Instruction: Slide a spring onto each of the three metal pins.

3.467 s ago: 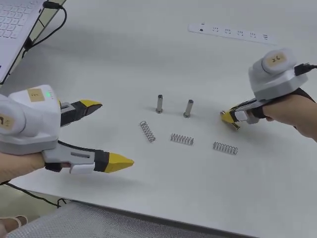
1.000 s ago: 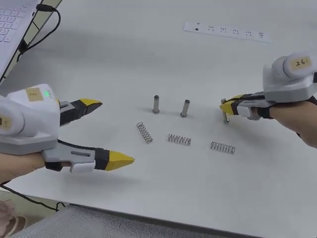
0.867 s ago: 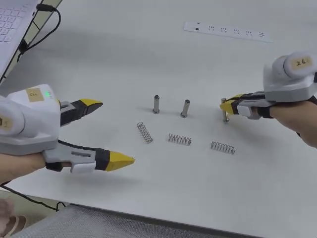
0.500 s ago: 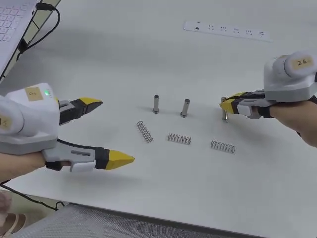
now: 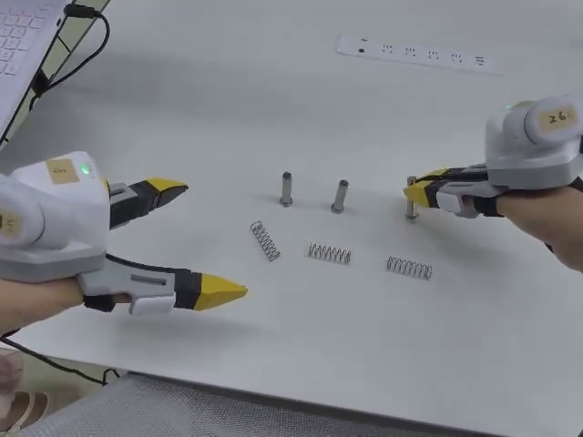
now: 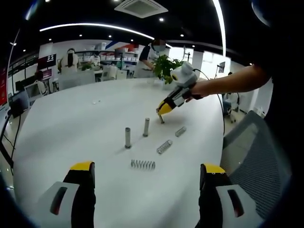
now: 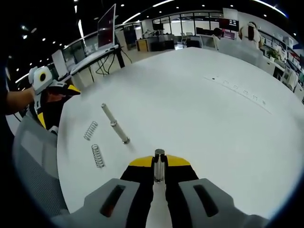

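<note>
- The right gripper (image 5: pixel 415 192) was closed on the third pin (image 5: pixel 412 210), pinching it near its upper end. In the right gripper view the pin's top stood up between the yellow jaw tips.
- That pin hung upright at the right end of the row. I could not tell whether its foot touched the worktop (image 5: pixel 364 364) or sat just above it.
- The left gripper (image 5: pixel 200 240) hovered at the near left, well apart from the parts, with its jaws spread wide and nothing in them.
- The first pin (image 5: pixel 286 189) and the second pin (image 5: pixel 339 197) stood upright near each other, and both were bare.
- The first spring (image 5: pixel 265 240), the second spring (image 5: pixel 329 254) and the third spring (image 5: pixel 409 268) lay flat in a loose row just in front of the pins. None was on a pin.
- The step in hand looked like standing the third pin in line with the other two, so the threading itself had not begun.
- The next move would call for letting go of the pin without tipping it.
- After that, a gripper would need a narrow pinch near one end of a spring. The spring would have to be raised upright, its bore lined up over a pin top, and then lowered down the pin. The springs looked thin and likely to roll.
</note>
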A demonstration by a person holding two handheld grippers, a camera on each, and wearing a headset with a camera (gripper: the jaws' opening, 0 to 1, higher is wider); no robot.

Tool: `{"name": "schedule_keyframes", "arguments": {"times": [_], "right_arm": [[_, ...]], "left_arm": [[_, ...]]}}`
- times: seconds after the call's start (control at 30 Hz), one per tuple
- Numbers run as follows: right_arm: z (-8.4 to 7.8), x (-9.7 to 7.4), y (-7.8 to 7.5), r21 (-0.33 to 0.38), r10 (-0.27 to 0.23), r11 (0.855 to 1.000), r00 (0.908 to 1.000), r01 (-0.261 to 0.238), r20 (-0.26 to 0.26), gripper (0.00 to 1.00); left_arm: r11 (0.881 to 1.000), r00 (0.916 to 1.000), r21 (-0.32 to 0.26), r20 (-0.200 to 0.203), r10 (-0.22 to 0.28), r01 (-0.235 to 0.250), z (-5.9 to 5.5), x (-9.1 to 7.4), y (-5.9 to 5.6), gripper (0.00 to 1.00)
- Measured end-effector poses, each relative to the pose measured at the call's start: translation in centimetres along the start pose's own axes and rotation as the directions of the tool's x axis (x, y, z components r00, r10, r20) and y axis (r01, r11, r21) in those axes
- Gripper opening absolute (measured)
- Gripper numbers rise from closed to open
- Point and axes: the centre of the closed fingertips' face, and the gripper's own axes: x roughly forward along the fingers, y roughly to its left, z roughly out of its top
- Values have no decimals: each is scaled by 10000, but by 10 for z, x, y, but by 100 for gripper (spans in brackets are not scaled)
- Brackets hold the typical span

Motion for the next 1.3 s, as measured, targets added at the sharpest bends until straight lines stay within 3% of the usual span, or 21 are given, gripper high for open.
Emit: {"name": "schedule_keyframes", "arguments": {"times": [0.77, 1.3], "right_arm": [[-4, -5, 3, -308, -82, 9995, 9985, 99, 544, 6], [-7, -11, 5, -347, -150, 9992, 9977, 173, 662, 6]], "left_arm": [[10000, 10000, 39, 2, -60, 60, 0, 2, -1, 88], [10000, 9999, 22, 112, 0, 0, 0, 2, 0, 89]]}}
